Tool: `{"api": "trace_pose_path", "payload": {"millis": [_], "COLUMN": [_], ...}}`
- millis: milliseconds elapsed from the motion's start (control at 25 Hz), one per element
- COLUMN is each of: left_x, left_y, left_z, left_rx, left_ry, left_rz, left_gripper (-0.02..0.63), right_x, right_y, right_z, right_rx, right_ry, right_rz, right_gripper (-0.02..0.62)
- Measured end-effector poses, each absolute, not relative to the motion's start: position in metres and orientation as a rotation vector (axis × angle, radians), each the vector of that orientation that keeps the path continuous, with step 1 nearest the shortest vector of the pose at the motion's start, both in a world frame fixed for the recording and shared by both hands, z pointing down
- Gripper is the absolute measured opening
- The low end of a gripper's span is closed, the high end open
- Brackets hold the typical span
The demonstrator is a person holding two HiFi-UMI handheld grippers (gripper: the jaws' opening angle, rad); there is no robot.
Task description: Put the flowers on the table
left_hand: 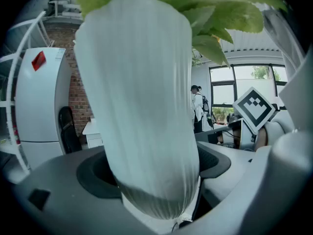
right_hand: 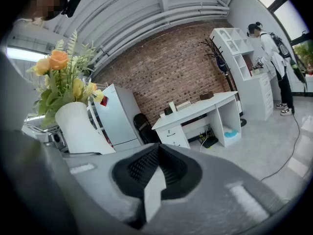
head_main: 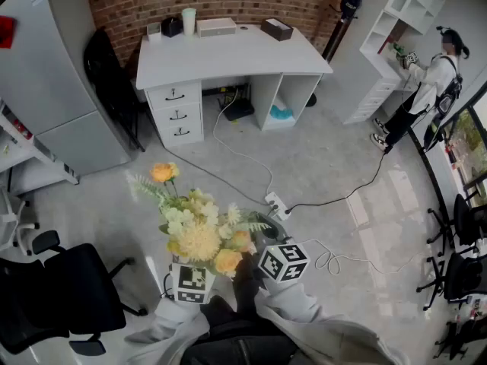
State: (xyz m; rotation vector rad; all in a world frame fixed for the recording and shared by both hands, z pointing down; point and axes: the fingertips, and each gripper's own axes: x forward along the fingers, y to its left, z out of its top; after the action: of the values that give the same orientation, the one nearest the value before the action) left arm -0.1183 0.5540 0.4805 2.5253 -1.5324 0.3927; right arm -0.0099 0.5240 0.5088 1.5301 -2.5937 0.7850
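A white ribbed vase (left_hand: pixel 142 111) of yellow, orange and cream flowers (head_main: pixel 199 230) stands between the jaws of my left gripper (left_hand: pixel 152 182), which is shut on its lower body. In the head view the bouquet hides those jaws; only the left marker cube (head_main: pixel 192 282) shows. My right gripper (right_hand: pixel 155 176) is shut on nothing, and its cube (head_main: pixel 283 262) is just right of the bouquet. From the right gripper view the vase (right_hand: pixel 78 127) and flowers (right_hand: pixel 59 77) sit at the left. The white table (head_main: pixel 228 52) stands far ahead across the floor, by the brick wall.
On the table's back edge are a cup (head_main: pixel 188 20) and boxes. A grey fridge (head_main: pixel 53 74) is at the left, a black office chair (head_main: pixel 65 295) near left. A power strip (head_main: pixel 275 204) and cables lie on the floor. A person (head_main: pixel 426 90) stands at white shelves, far right.
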Motion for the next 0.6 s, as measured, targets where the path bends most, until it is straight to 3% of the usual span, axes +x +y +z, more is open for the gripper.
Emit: {"api": "trace_pose_path", "payload": {"millis": [280,600], "left_x": [-0.151,-0.140], "left_y": [0.647,0.657], "left_z": [0.479,0.473], "left_rx": [2.533,2.538], "left_ry": [-1.550,-1.555], "left_rz": [0.383,0.354], "left_gripper": [0.453,0.453], "right_x": [-0.039,-0.026], "right_y": [0.609,0.624], "right_z": [0.497,0.487], "right_rx": [1.553,1.580], "right_ry": [-2.630,-2.653], "right_rz": [0.762,0.755], "right_gripper": [0.000,0.000]}}
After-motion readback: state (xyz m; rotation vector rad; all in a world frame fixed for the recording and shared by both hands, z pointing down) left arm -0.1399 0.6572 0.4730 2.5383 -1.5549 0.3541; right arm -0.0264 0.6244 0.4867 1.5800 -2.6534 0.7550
